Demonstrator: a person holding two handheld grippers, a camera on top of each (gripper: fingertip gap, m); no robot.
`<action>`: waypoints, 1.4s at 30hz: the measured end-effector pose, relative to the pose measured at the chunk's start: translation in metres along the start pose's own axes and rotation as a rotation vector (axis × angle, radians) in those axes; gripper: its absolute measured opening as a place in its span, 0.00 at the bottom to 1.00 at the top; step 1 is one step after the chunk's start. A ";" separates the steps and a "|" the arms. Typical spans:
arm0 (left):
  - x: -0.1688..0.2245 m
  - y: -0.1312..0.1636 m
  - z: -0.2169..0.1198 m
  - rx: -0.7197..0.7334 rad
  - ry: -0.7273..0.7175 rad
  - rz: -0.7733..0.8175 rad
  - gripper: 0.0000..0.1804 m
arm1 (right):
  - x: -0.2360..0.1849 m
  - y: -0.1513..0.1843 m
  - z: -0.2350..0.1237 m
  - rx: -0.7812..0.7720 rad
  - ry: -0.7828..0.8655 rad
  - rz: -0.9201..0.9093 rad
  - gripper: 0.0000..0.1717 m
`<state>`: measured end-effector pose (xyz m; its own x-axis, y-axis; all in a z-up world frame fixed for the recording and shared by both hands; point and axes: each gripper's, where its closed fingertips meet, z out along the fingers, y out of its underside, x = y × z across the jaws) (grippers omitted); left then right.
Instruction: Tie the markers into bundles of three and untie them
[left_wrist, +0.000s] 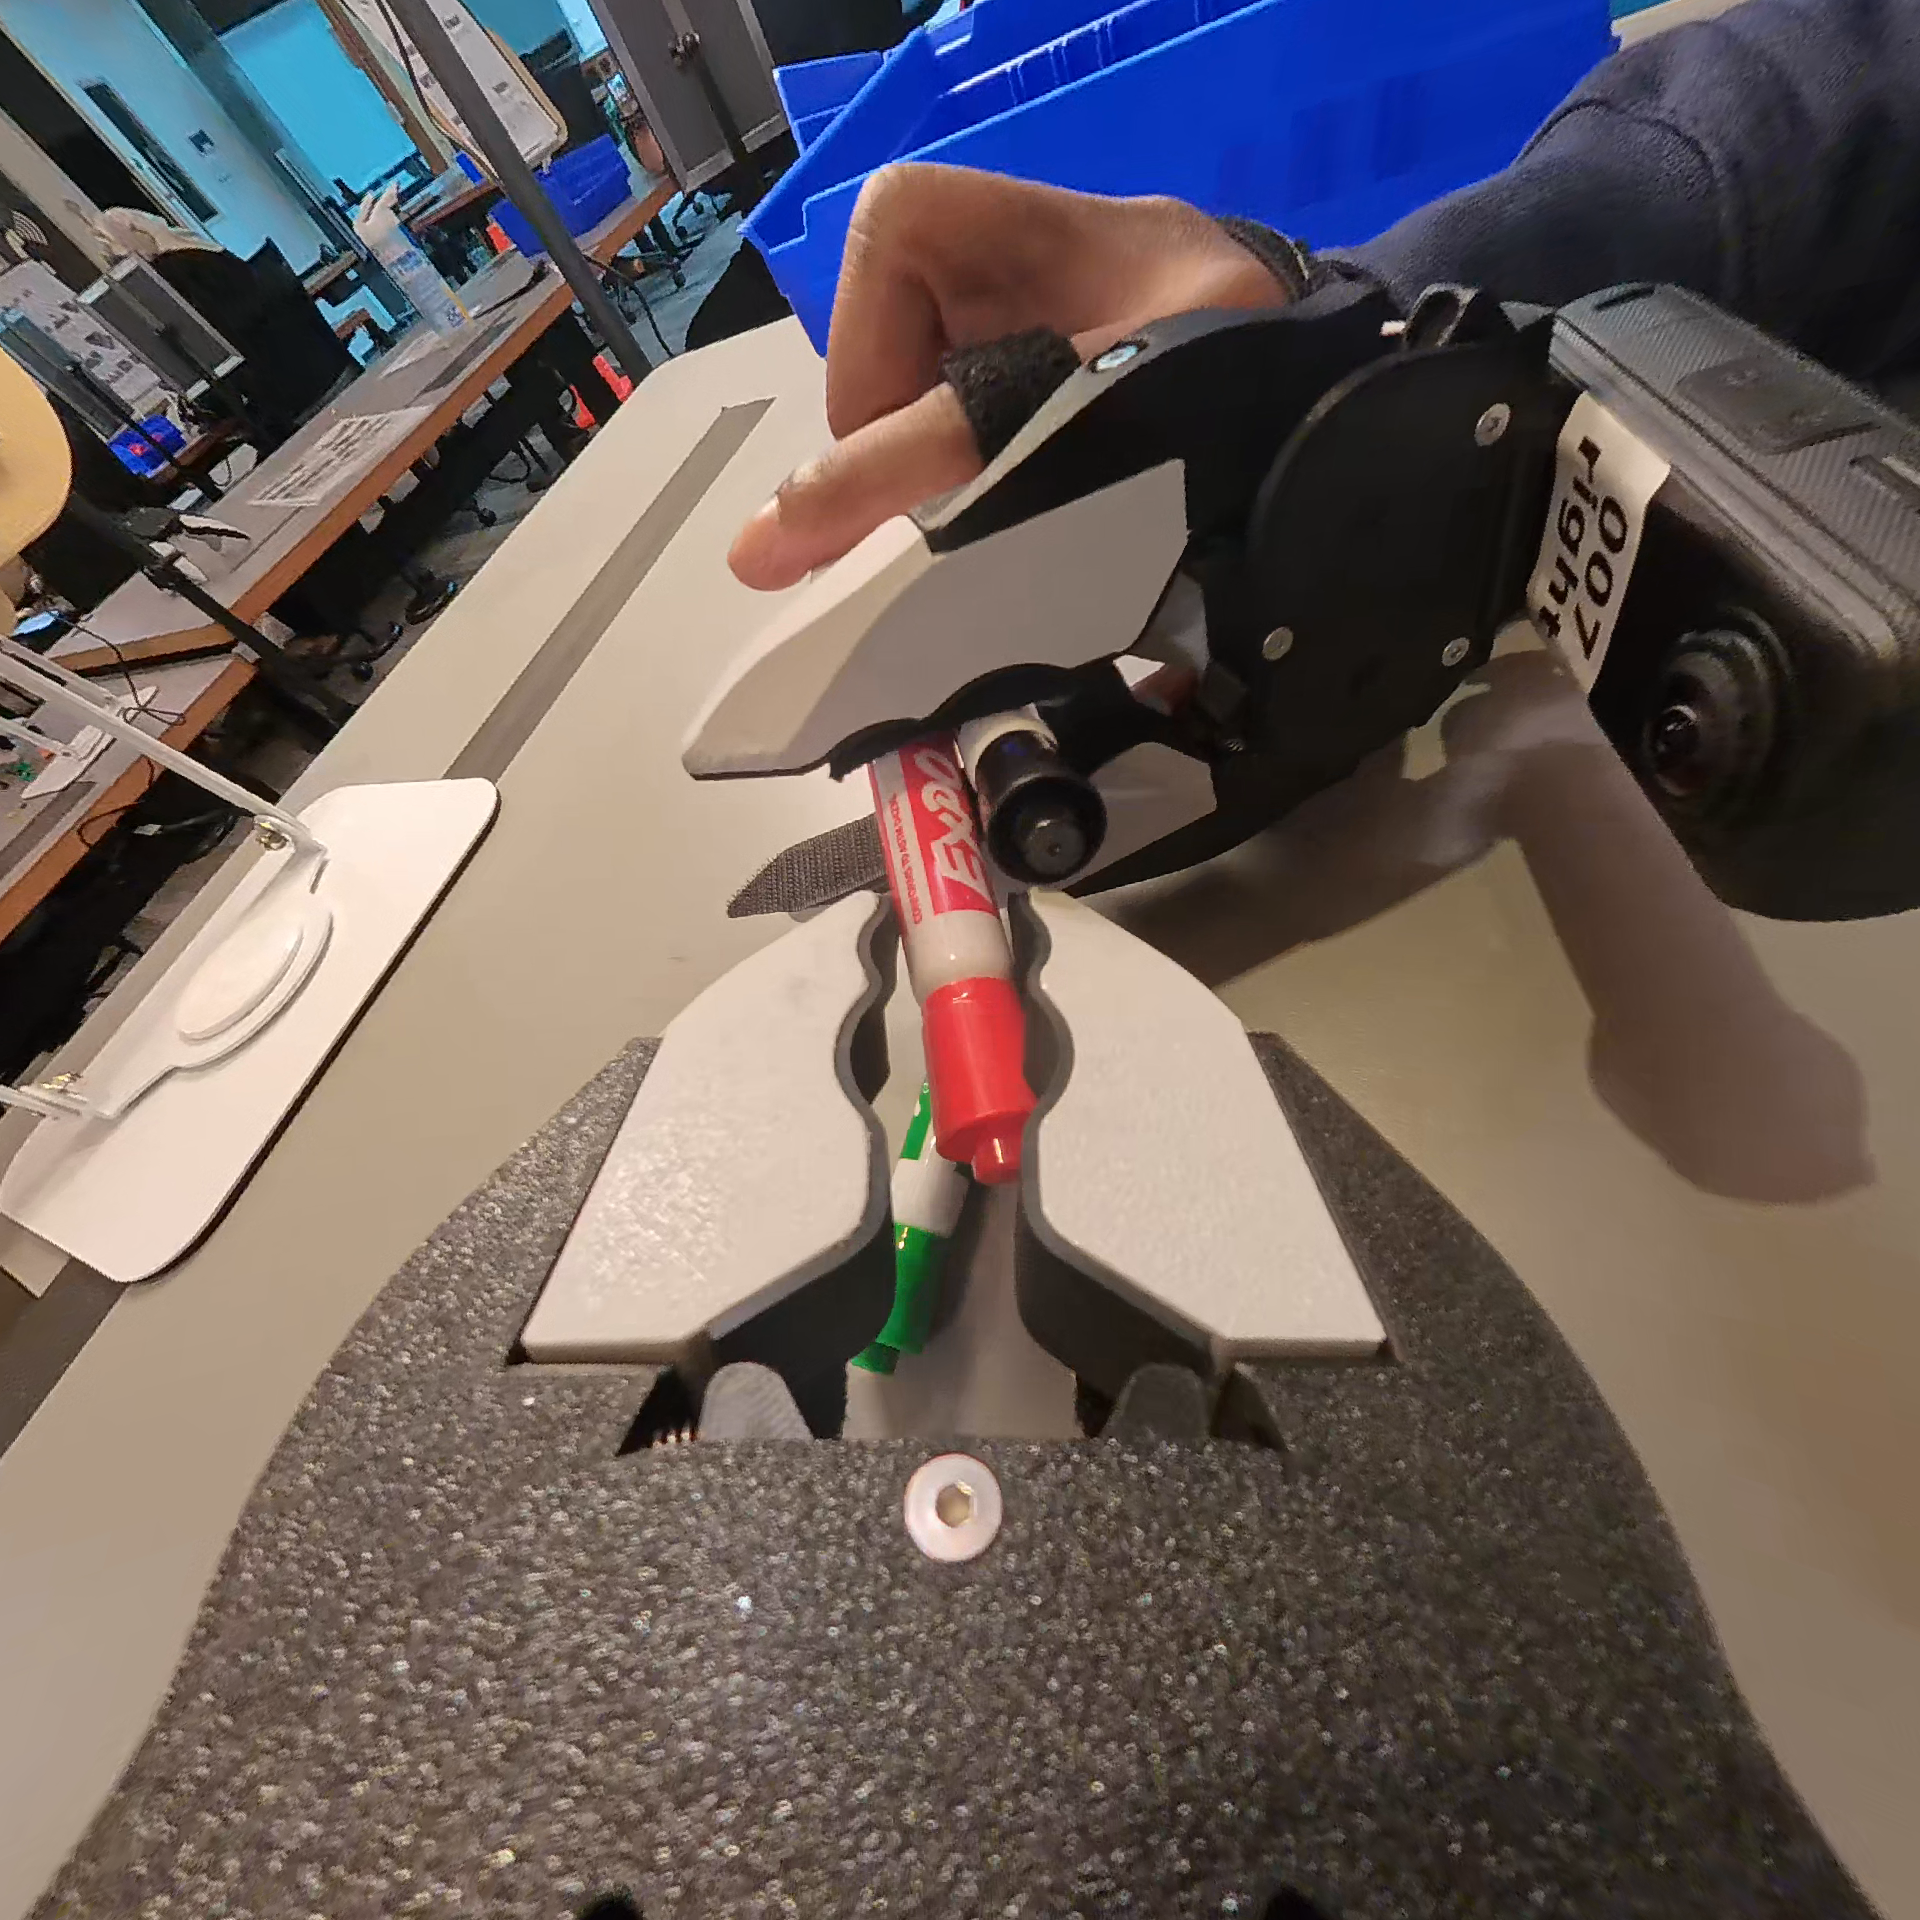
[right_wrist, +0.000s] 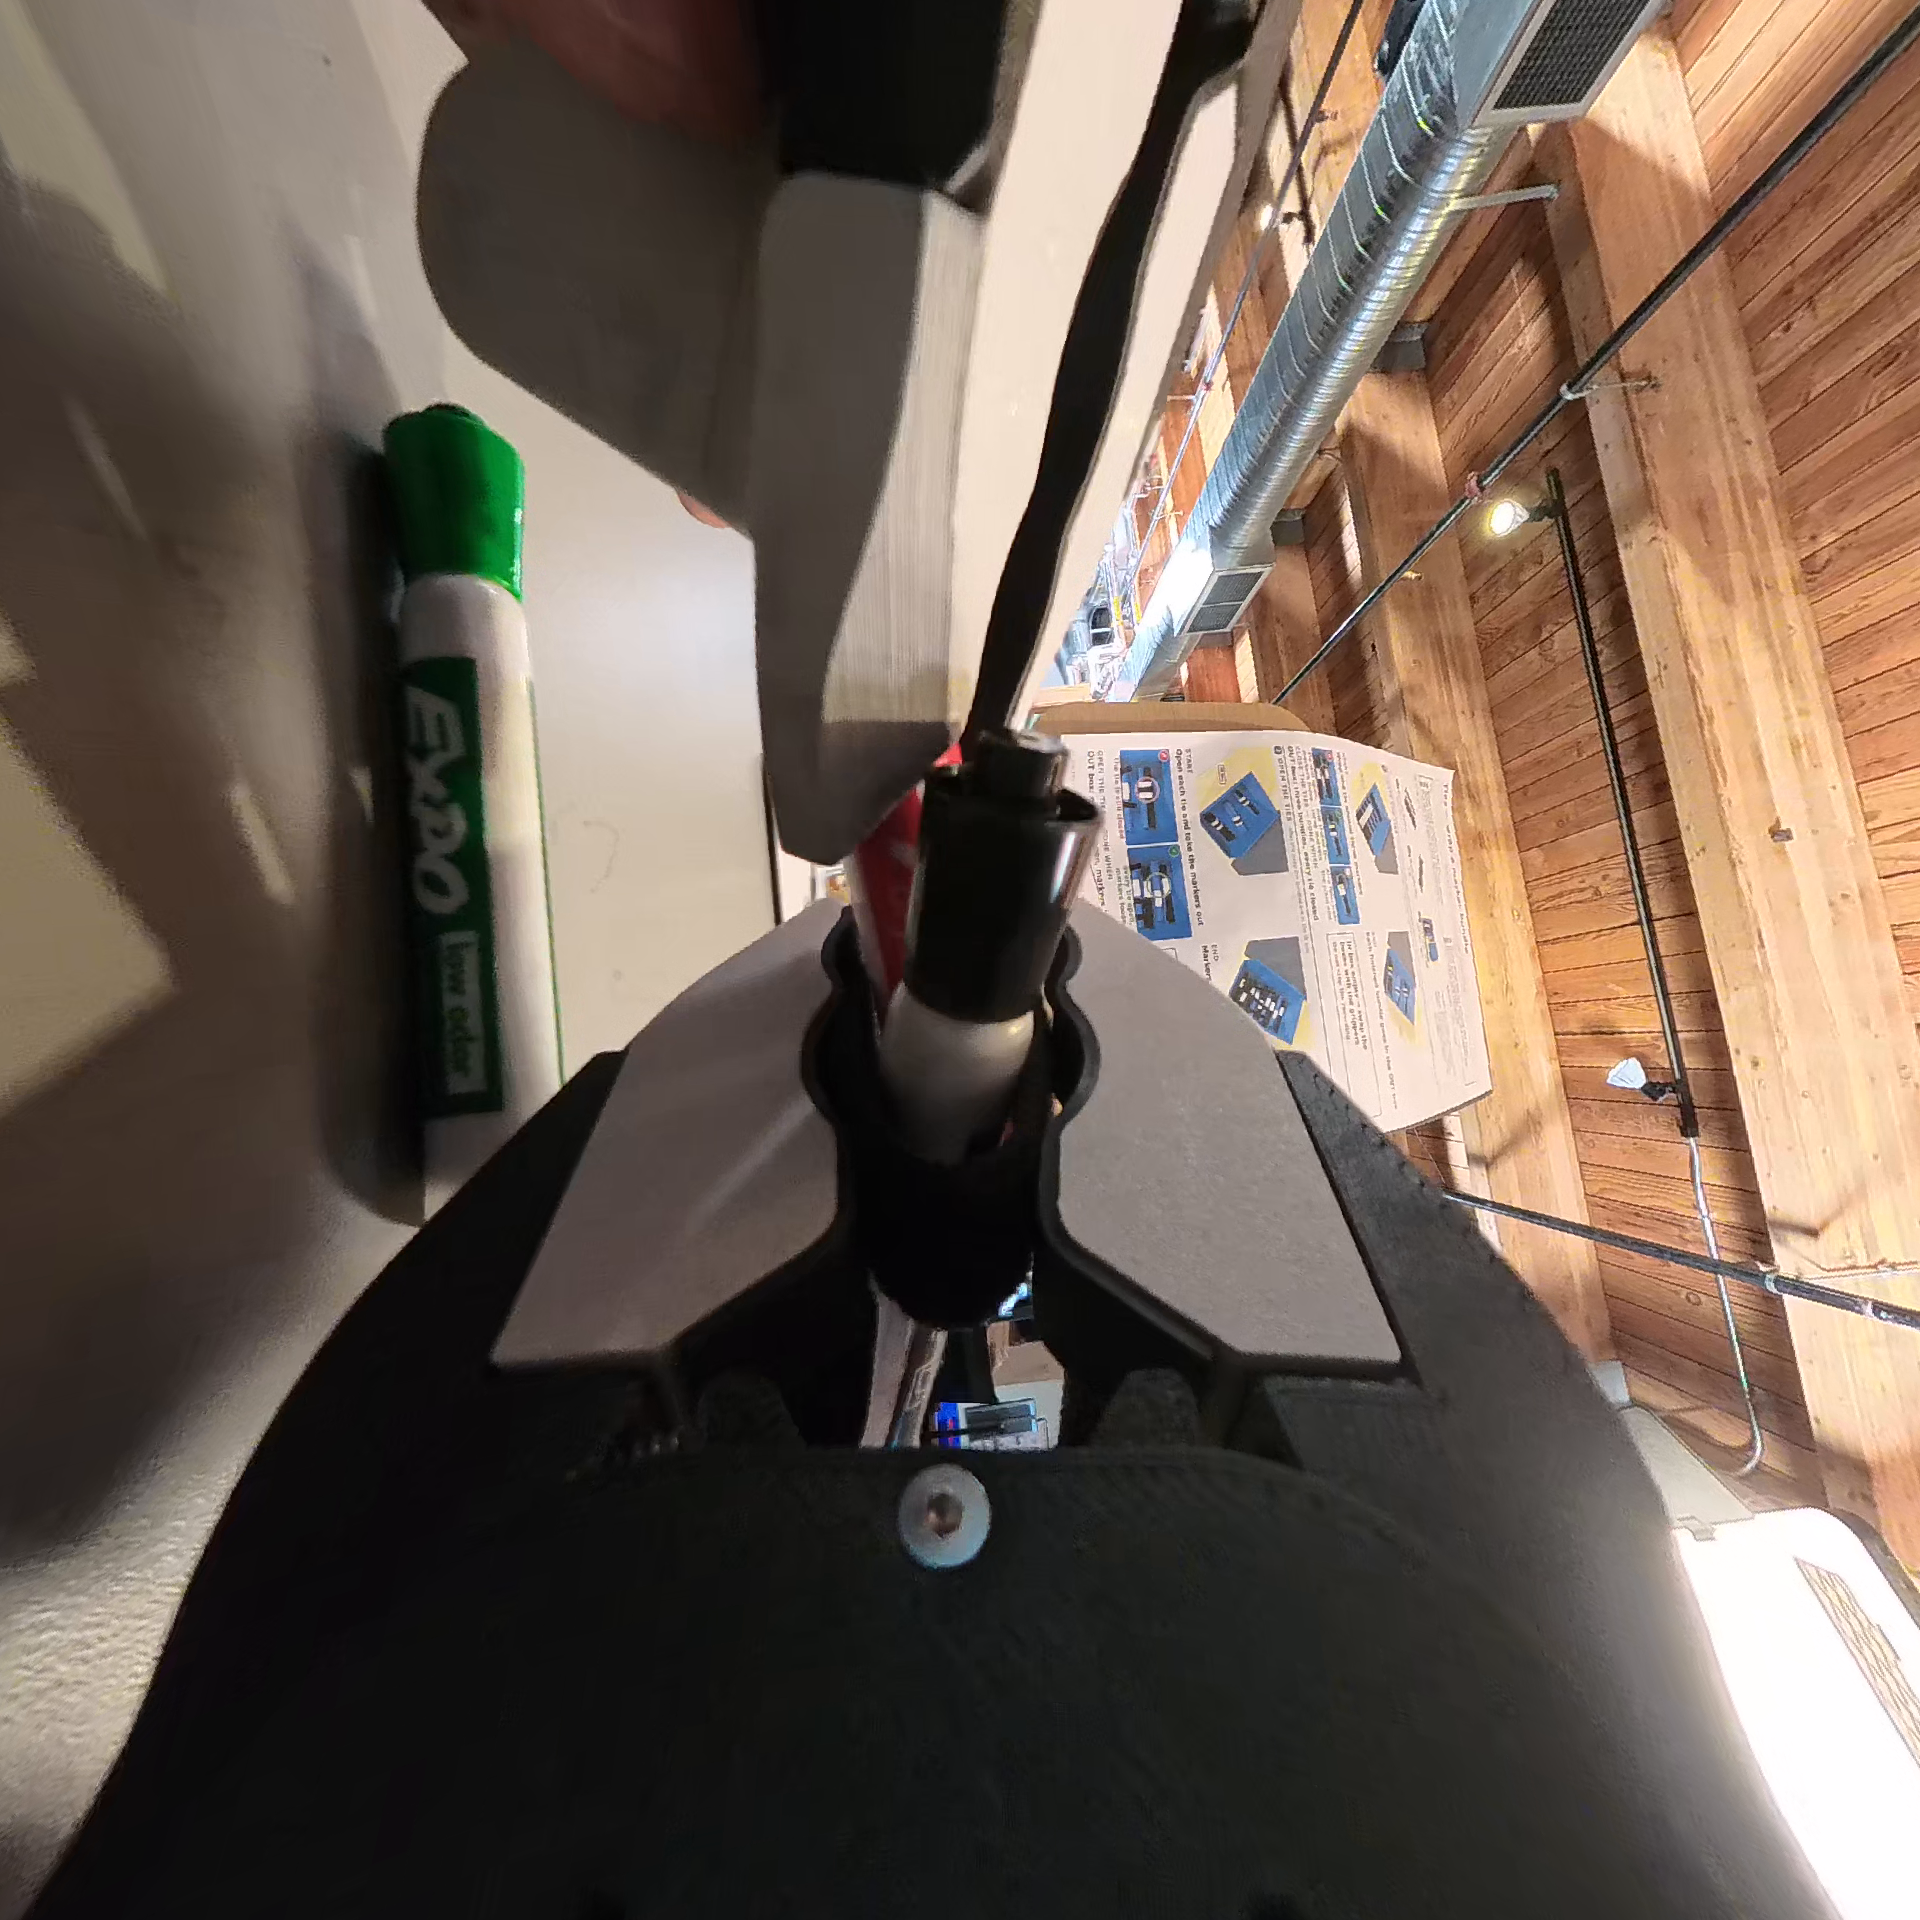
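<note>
Grey table (left_wrist: 1351, 1039) | red marker (left_wrist: 951, 935) lengthwise between left hand-held gripper (left_wrist: 951, 914) fingers

green marker (left_wrist: 914, 1236) half hidden, bin (left_wrist: 1195, 94) cropped

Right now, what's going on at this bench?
A person is working two hand-held grippers on a grey table. The right hand-held gripper clamps a red marker and a black marker bound by a black strap. The left hand-held gripper closes around the red marker's capped end. A green marker lies loose on the table.
</note>
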<state>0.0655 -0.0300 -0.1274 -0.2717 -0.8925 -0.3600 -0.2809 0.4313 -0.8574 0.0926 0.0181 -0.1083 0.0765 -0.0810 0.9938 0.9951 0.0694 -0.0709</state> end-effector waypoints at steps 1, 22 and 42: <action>0.000 0.000 0.000 0.002 0.001 -0.005 0.12 | 0.000 0.000 0.000 0.000 -0.001 0.005 0.20; 0.002 0.014 0.004 -0.048 0.041 -0.014 0.14 | -0.005 0.000 -0.006 0.023 -0.117 0.202 0.22; -0.023 0.022 -0.004 -0.070 -0.036 -0.029 0.11 | -0.015 -0.003 -0.017 0.003 -0.227 0.286 0.22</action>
<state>0.0619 0.0002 -0.1362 -0.2299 -0.9083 -0.3495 -0.3525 0.4125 -0.8400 0.0896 0.0020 -0.1246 0.3350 0.1646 0.9277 0.9354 0.0598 -0.3484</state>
